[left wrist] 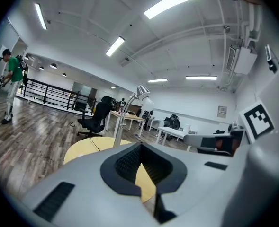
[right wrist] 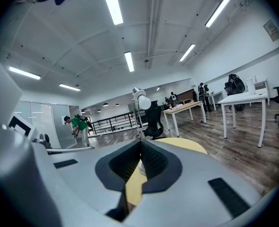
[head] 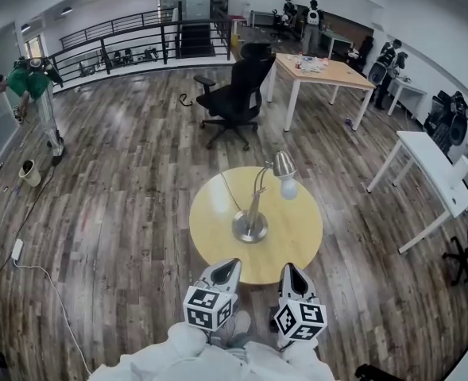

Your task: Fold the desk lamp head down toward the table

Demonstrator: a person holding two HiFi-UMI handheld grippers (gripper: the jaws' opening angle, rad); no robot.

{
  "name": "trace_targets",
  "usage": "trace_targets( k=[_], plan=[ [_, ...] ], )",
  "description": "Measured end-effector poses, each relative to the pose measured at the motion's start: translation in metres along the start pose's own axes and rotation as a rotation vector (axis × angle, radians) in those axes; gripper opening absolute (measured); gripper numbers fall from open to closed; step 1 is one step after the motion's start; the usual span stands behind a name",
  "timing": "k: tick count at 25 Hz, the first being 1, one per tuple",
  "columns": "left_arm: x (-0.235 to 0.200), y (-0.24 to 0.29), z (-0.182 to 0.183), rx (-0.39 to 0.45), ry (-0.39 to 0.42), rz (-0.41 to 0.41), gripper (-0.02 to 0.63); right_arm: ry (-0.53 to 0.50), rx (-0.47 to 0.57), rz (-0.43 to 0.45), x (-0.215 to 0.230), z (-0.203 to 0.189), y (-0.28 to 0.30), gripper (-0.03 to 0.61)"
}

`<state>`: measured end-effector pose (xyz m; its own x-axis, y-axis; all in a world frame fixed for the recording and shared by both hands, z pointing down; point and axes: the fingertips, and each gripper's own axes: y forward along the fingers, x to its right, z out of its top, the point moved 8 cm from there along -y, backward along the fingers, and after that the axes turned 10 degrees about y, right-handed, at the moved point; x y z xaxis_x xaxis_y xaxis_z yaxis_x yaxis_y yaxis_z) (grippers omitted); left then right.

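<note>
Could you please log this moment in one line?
left hand-held gripper: shut, empty | right hand-held gripper: shut, empty | lamp on table: head raised, untouched

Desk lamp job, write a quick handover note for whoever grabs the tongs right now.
Left tongs: shut, empty, at the near edge of the round yellow table.
Right tongs: shut, empty, beside the left.
Desk lamp: stands on its base near the table's middle, lamp head raised, untouched.
Done: nothing yet.
Left: reach the head and fold it down toward the table.
</note>
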<state>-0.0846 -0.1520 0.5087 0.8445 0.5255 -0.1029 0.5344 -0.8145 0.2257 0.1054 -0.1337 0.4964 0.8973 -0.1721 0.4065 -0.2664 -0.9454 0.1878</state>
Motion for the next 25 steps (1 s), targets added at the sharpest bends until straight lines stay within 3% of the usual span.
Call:
trace_targets(
  k=[15,25],
  plan=[
    [-0.036,0.119,0.031,-0.028,-0.001,0.055,-0.002,-0.033,-0.017,0.048,0.055,0.056,0.114,0.014],
    [-0.063,0.168,0.021,-0.104,0.031,0.061,-0.002,0.003,-0.019,-0.001,0.081,0.070,0.158,0.012]
  ],
)
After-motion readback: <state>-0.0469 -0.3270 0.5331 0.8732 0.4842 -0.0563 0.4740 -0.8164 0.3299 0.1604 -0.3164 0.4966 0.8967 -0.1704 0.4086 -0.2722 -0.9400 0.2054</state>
